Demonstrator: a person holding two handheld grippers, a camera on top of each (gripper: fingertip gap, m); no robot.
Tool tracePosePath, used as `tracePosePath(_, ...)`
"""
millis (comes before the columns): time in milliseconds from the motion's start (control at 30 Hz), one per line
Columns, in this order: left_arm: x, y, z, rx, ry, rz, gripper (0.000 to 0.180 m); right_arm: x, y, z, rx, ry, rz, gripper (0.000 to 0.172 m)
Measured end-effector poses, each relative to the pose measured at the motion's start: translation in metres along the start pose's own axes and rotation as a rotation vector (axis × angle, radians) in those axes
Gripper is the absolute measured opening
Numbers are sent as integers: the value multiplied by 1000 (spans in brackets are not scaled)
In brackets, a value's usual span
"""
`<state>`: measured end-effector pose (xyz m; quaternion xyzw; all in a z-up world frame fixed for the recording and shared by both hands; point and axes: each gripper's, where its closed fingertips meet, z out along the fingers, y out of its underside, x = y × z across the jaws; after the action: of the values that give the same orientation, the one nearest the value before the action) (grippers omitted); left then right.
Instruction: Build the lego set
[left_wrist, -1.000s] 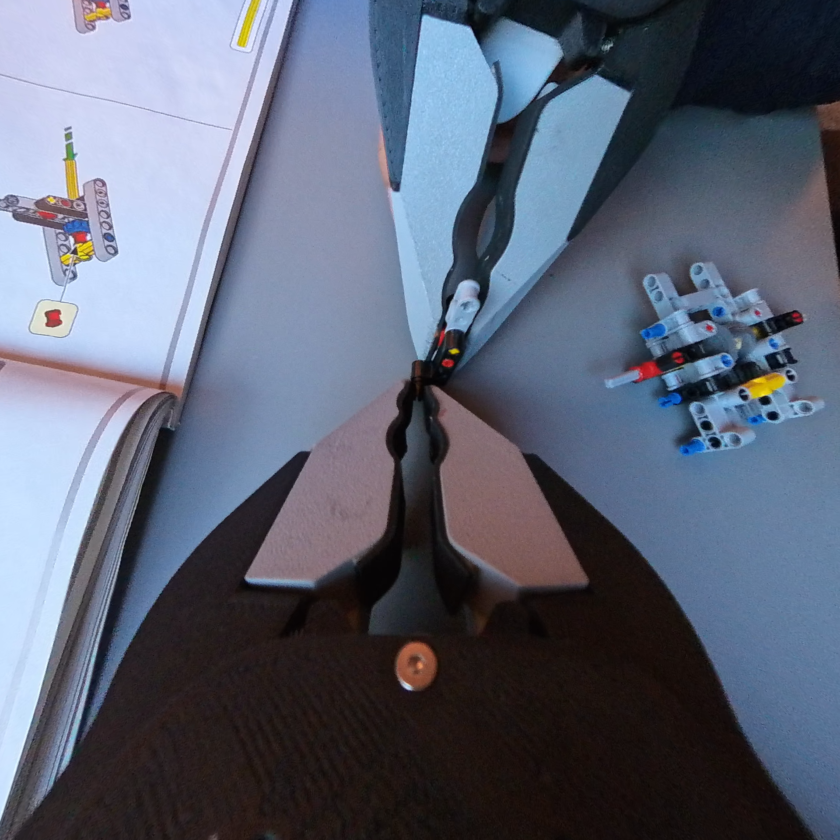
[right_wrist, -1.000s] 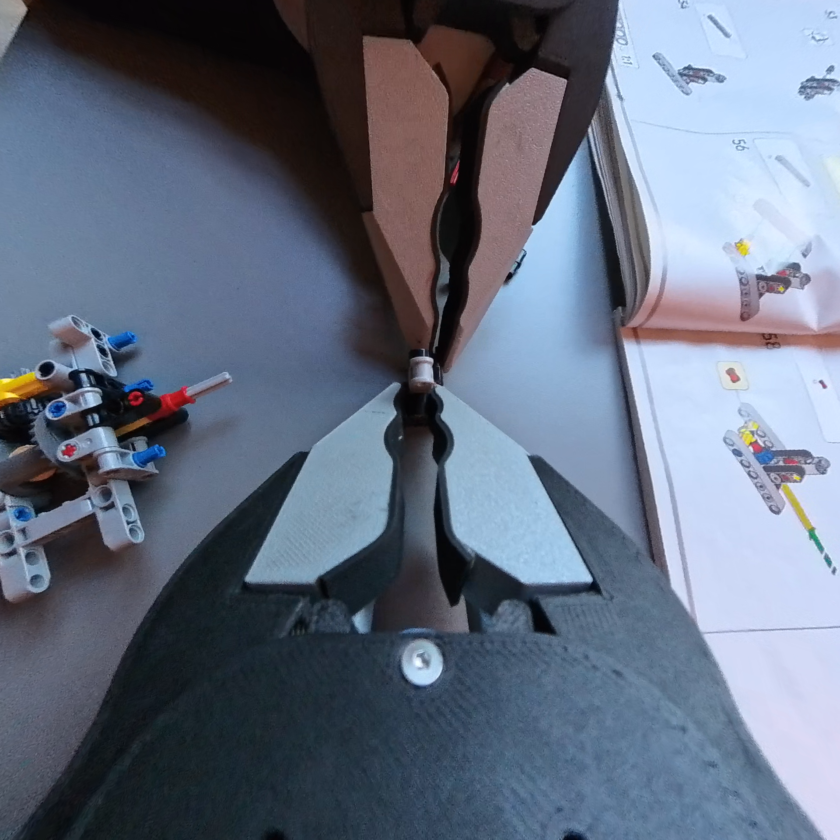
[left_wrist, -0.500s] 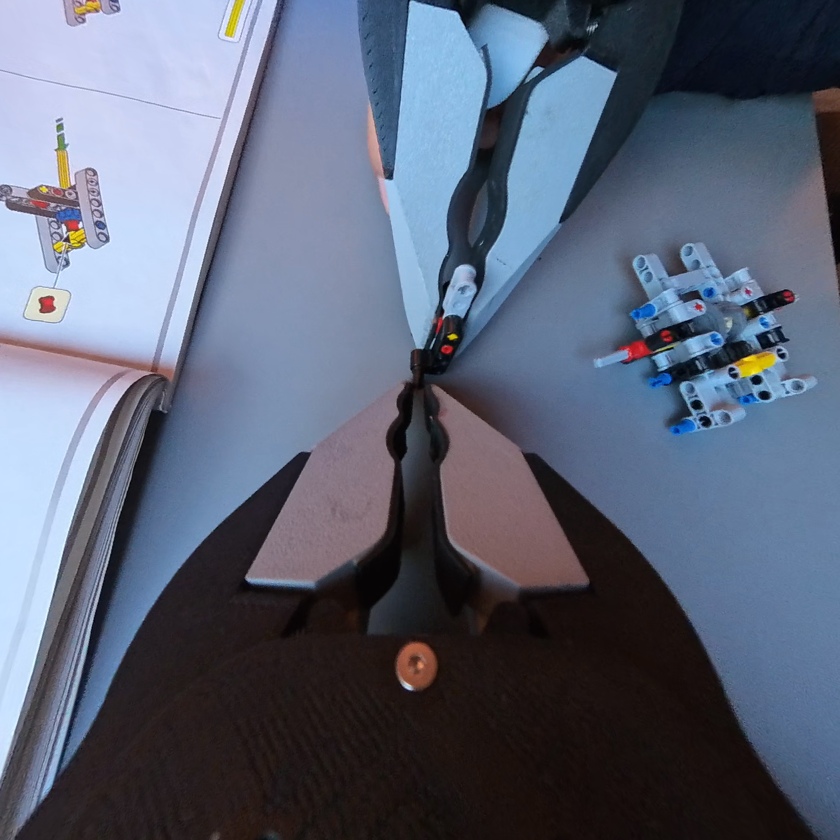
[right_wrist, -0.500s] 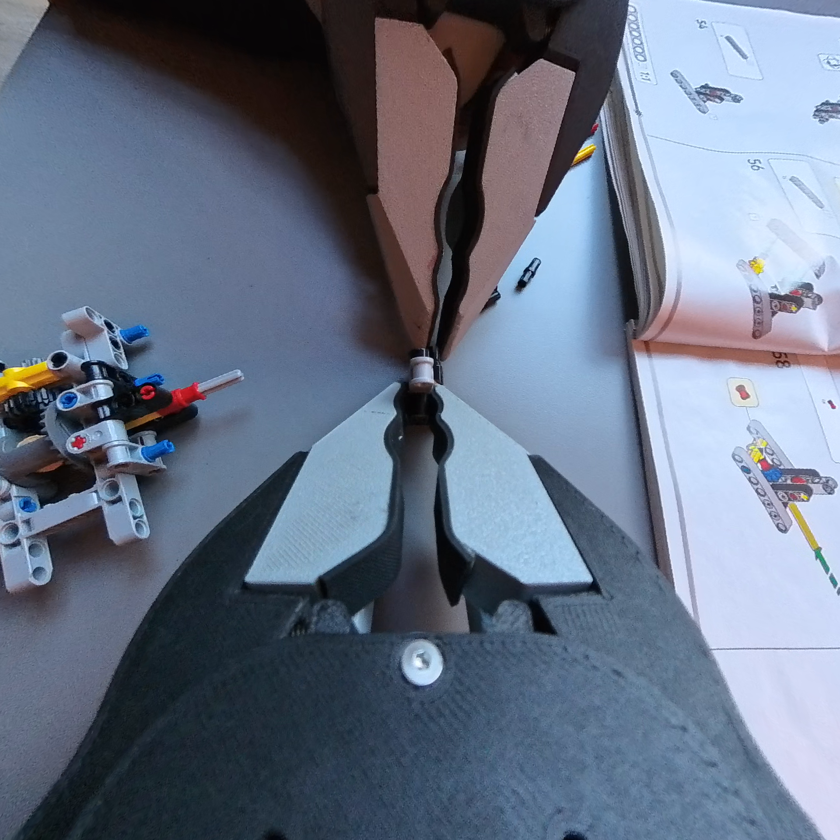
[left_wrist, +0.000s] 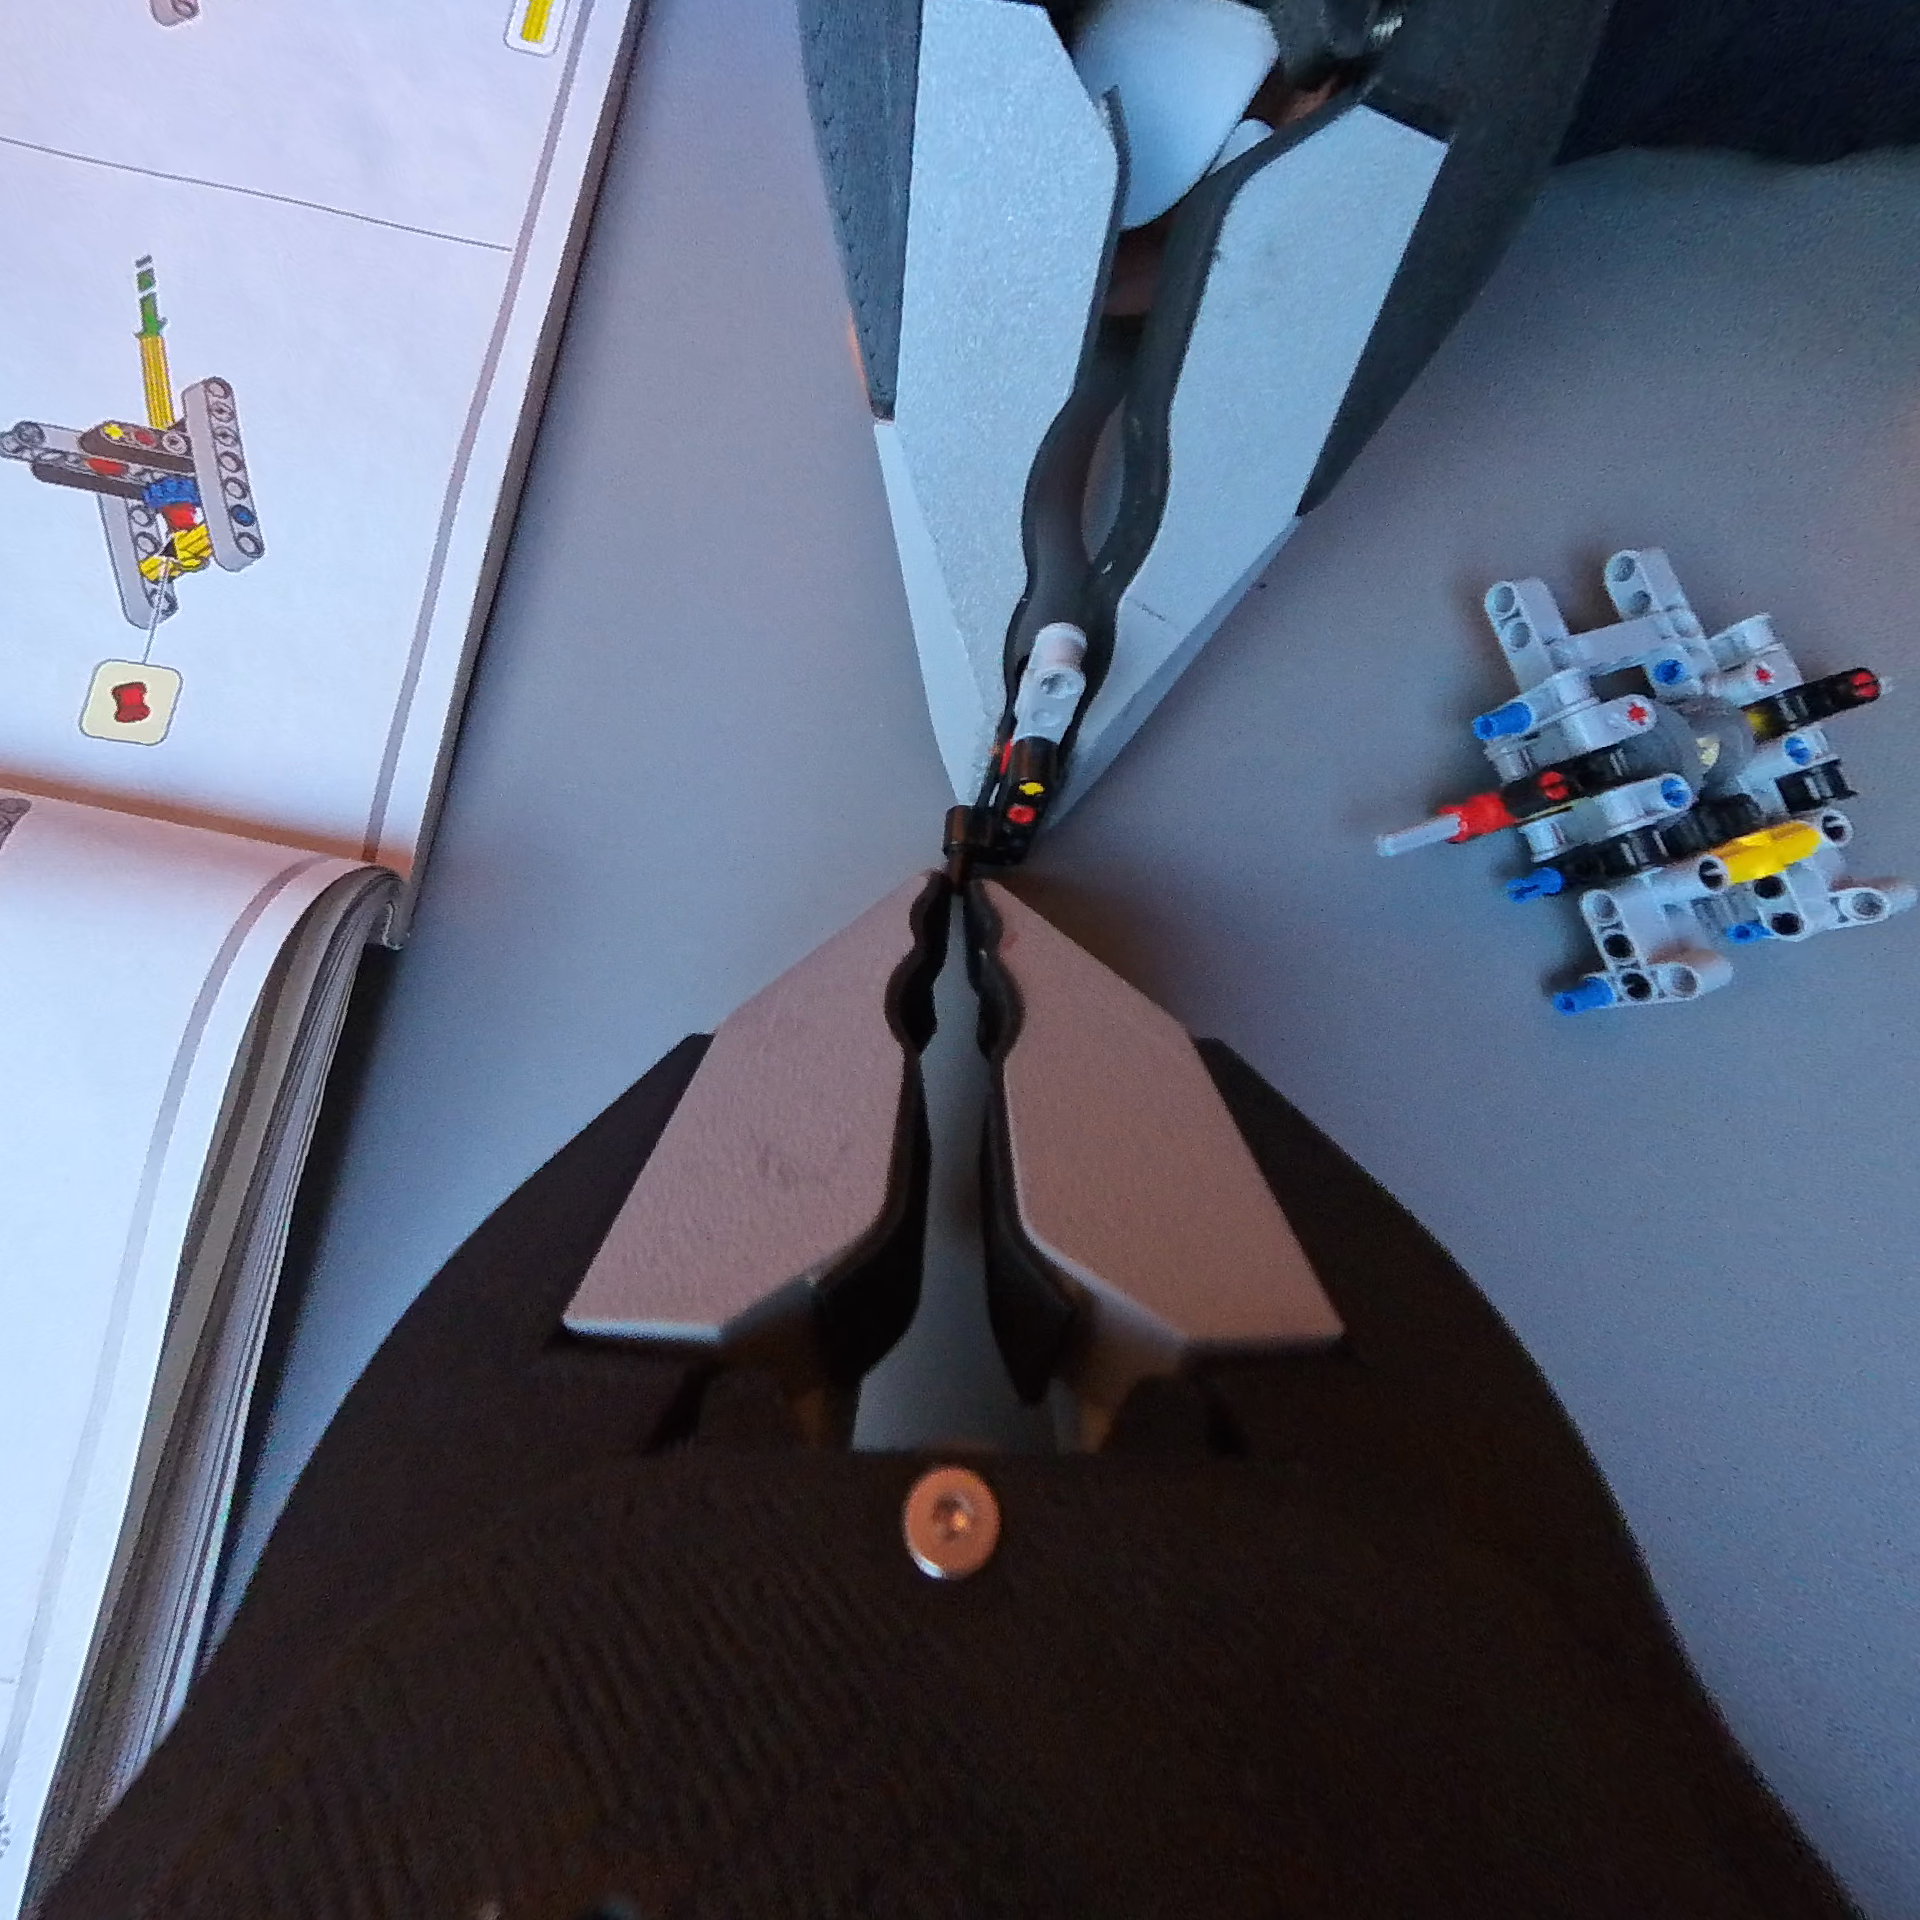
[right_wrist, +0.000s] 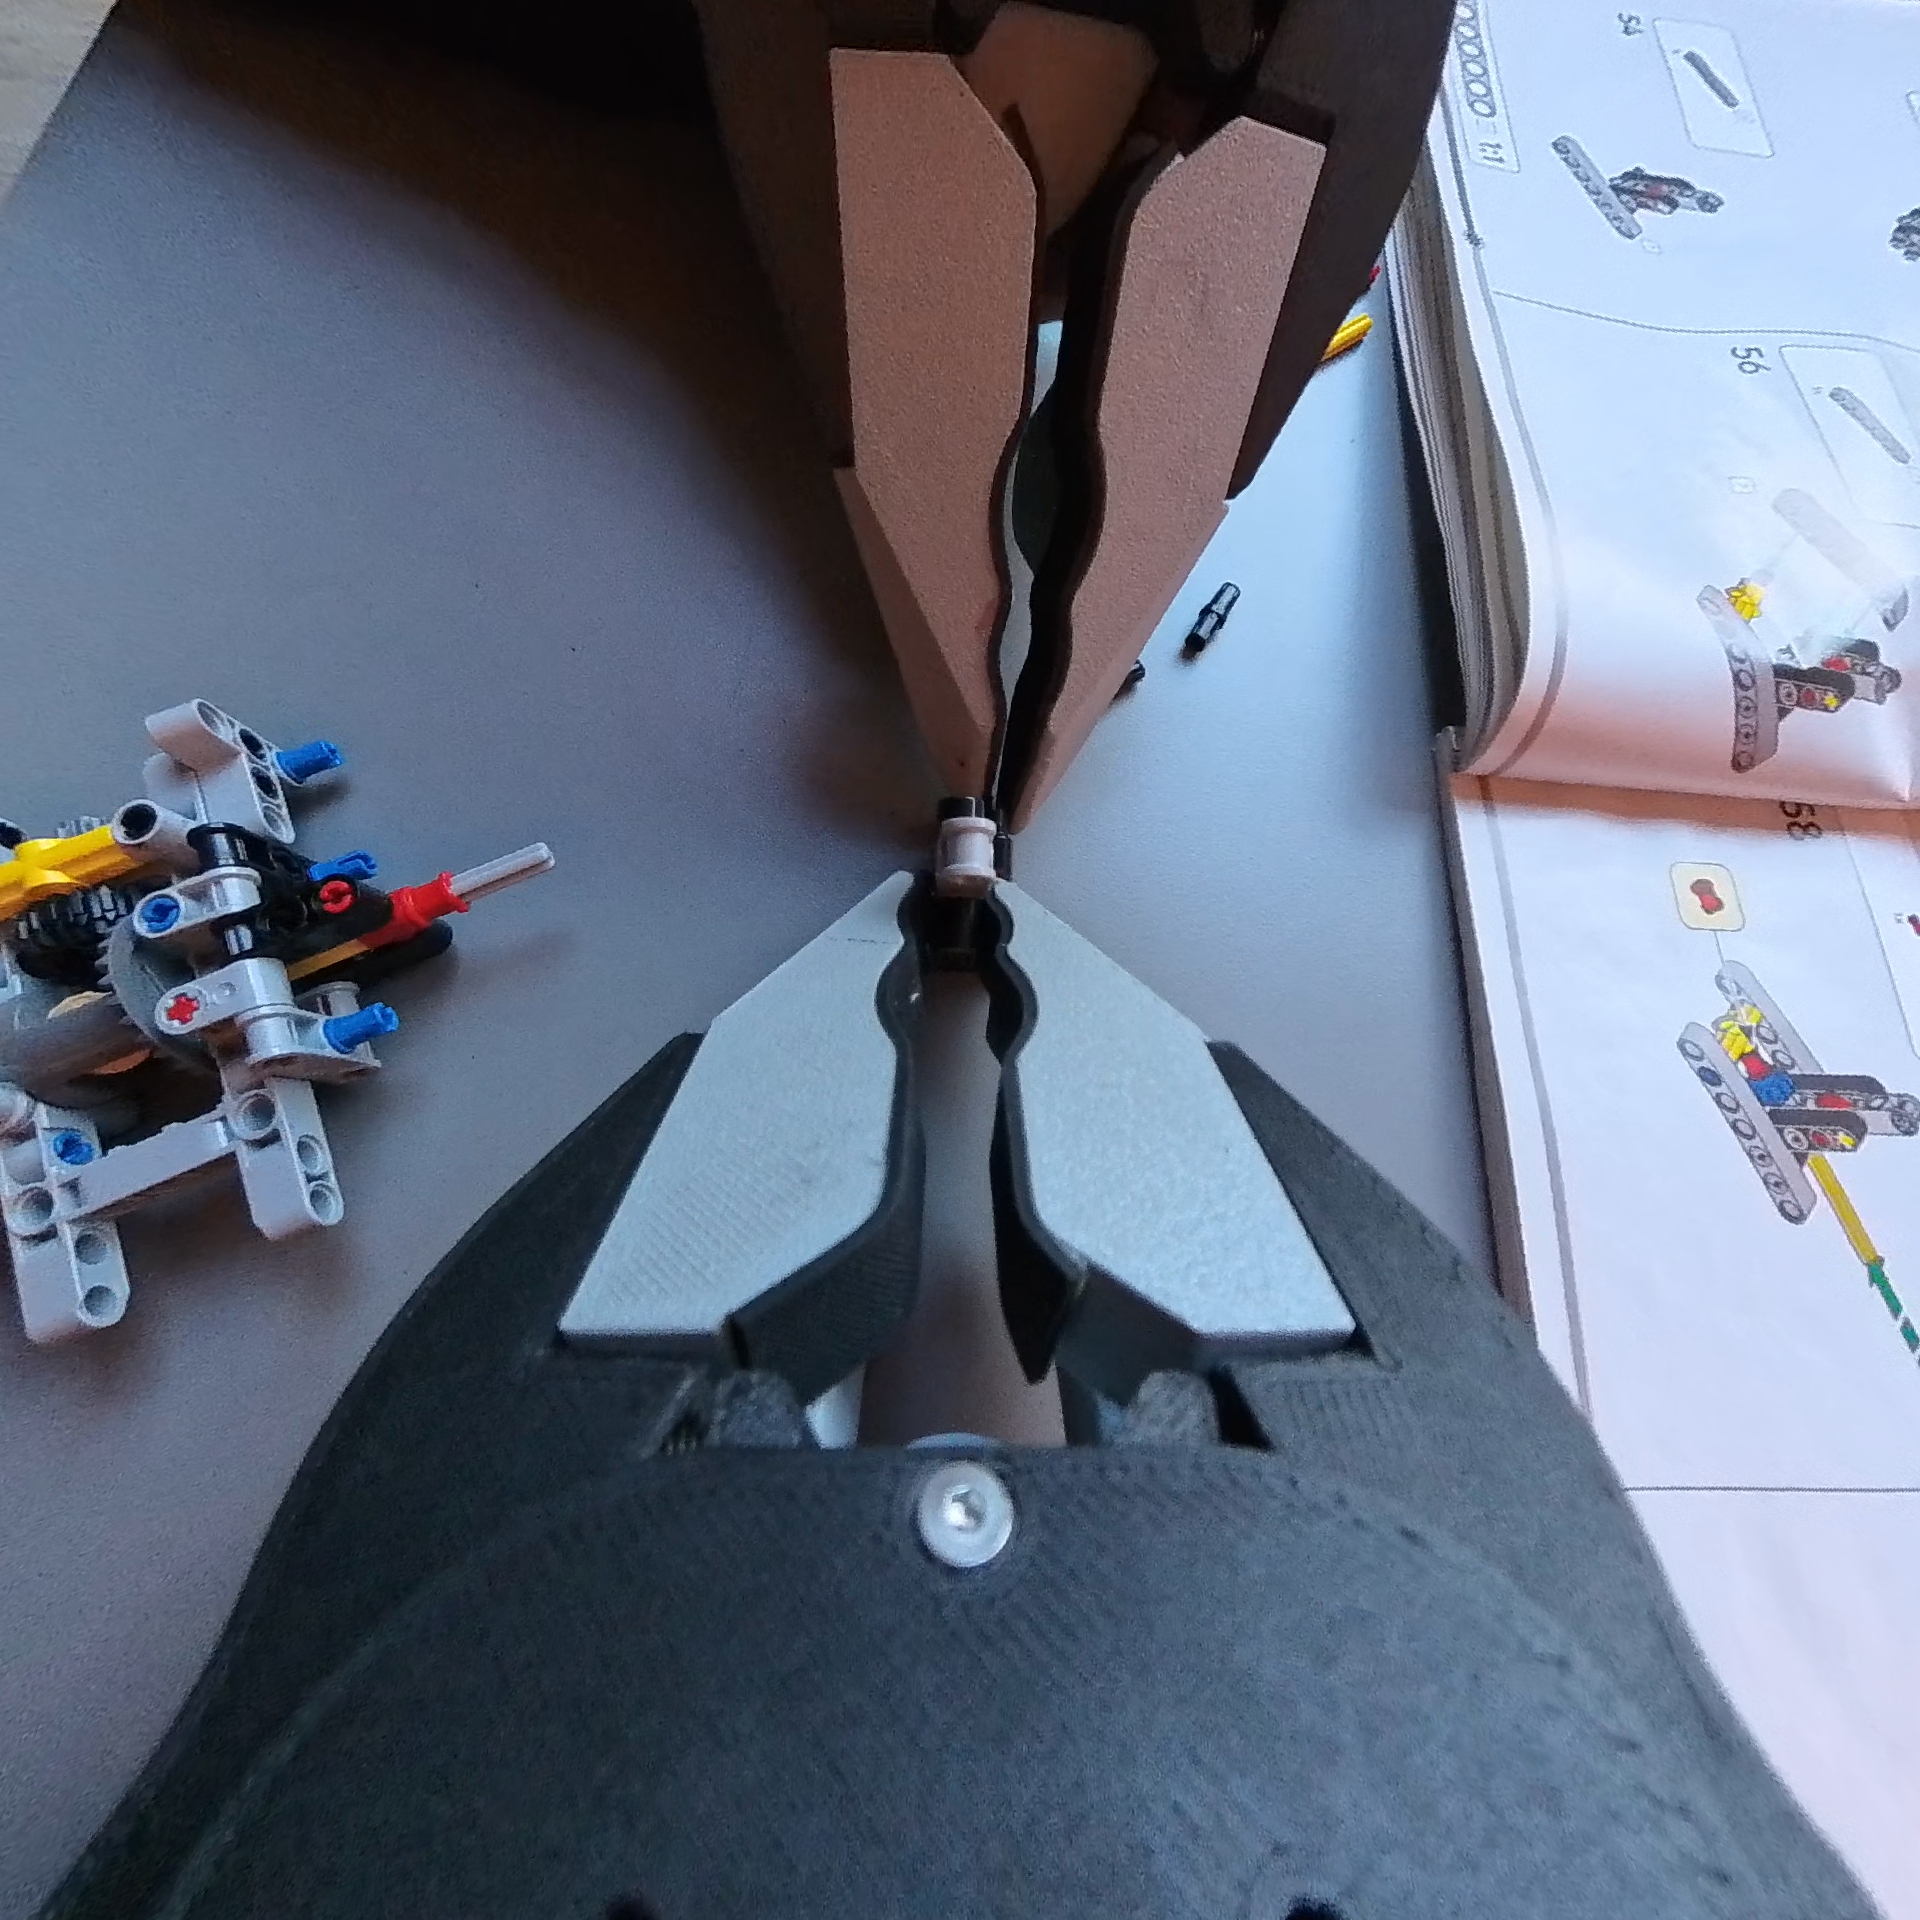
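Now the two tongs meet tip to tip above the grey worktop: right tongs clamp a black-and-grey beam sub-assembly lengthwise, left tongs pinch a thin black pin at its near end.

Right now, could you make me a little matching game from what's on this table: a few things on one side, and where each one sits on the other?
Things:
1. Small beam piece
2. Brick model
3. Booklet
4. Loose black pin

Places:
A. lying open along the table's edge
B. clamped in the right gripper
C. alone on the table beside the booklet's stacked pages
D. resting on the table, away from both grippers

Pairs: 1-B, 2-D, 3-A, 4-C
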<state>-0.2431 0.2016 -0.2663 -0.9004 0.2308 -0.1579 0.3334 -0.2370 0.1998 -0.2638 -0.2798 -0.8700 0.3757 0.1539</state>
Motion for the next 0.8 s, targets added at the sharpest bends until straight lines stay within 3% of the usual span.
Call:
tracePosePath(200,-3,1,-8,8,-14,-23,3,2,-3,2,23,-4,39,5)
tracePosePath(300,-26,0,-50,57,-145,2,0,5,0,0,13,50,29,5)
tracePosePath(467,-51,6,-102,162,-203,-138,2,7,4,-5,12,77,62,5)
tracePosePath(600,-42,7,-87,134,-143,-145,1,7,4,-5,10,97,67,5)
tracePosePath(800,-48,23,-61,-49,-274,-46,0,7,4,-6,10,105,70,5)
